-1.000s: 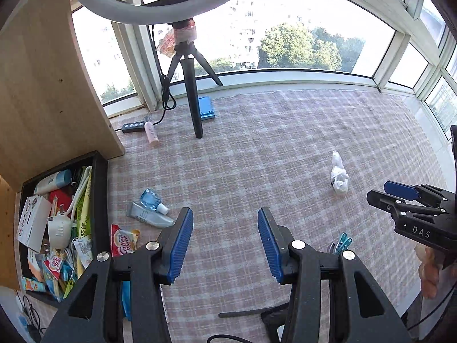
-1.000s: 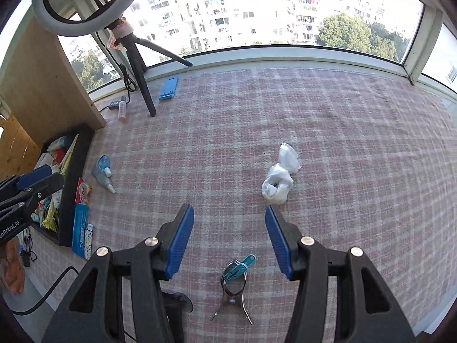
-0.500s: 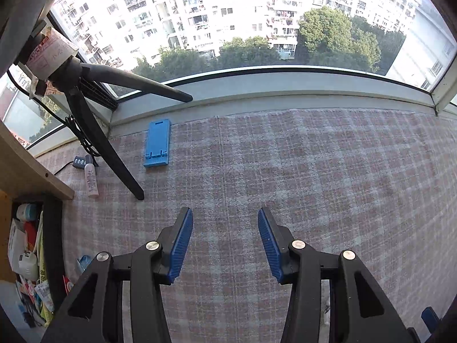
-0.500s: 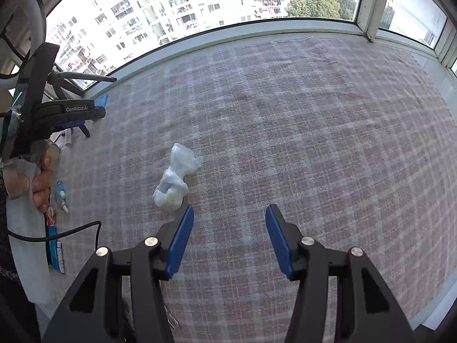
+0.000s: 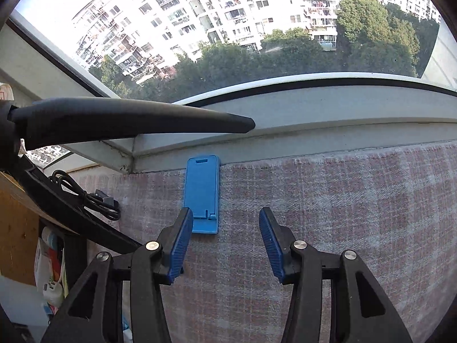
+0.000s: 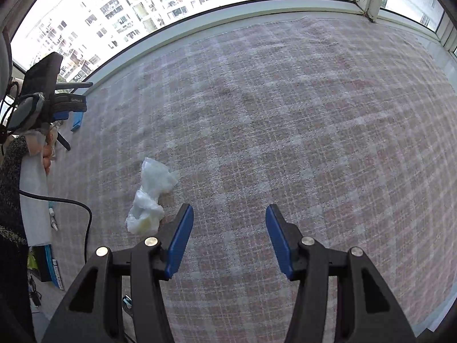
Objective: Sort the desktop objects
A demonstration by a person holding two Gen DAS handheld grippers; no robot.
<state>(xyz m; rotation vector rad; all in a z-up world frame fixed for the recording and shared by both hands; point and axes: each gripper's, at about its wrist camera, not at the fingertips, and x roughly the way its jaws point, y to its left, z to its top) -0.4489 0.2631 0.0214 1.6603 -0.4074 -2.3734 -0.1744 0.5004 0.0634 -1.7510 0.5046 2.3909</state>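
A high-rise flat's glazed balcony: wraparound windows [image 5: 257, 28] over apartment blocks, checked tablecloth [image 6: 285, 128], cluttered shelf [image 5: 48, 271].

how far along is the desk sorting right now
Early. Done: nothing visibly sorted. In hand: nothing; the left hand-held gripper is opening, empty, near the blue phone stand. Right hand-held gripper open, empty. Left: the stand and the crumpled plastic bag on the tablecloth.
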